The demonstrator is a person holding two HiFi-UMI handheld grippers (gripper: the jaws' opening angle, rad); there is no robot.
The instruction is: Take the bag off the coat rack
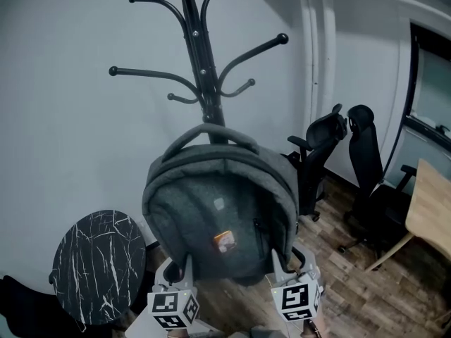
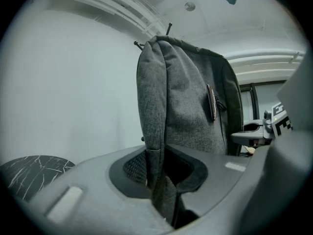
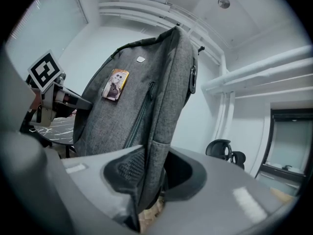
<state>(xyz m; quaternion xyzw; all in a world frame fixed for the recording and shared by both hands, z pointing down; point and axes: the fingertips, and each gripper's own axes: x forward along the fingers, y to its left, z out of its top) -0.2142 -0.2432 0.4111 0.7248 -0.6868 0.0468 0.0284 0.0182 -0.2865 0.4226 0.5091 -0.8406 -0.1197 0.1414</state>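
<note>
A grey backpack (image 1: 218, 217) with a small orange badge is held up in front of the black coat rack (image 1: 201, 62). Its top handle sits below the rack's hooks, against the pole. My left gripper (image 1: 182, 273) is shut on the bag's lower left edge; in the left gripper view the grey fabric (image 2: 190, 106) runs down between the jaws of the left gripper (image 2: 159, 180). My right gripper (image 1: 282, 263) is shut on the lower right edge. In the right gripper view the bag (image 3: 142, 106) rises from the closed right gripper (image 3: 146, 180).
A round black marble-top table (image 1: 99, 263) stands low at the left. Two black office chairs (image 1: 320, 153) stand right of the rack, against the wall. A wooden table (image 1: 430, 210) juts in at the right edge. The floor is wood plank.
</note>
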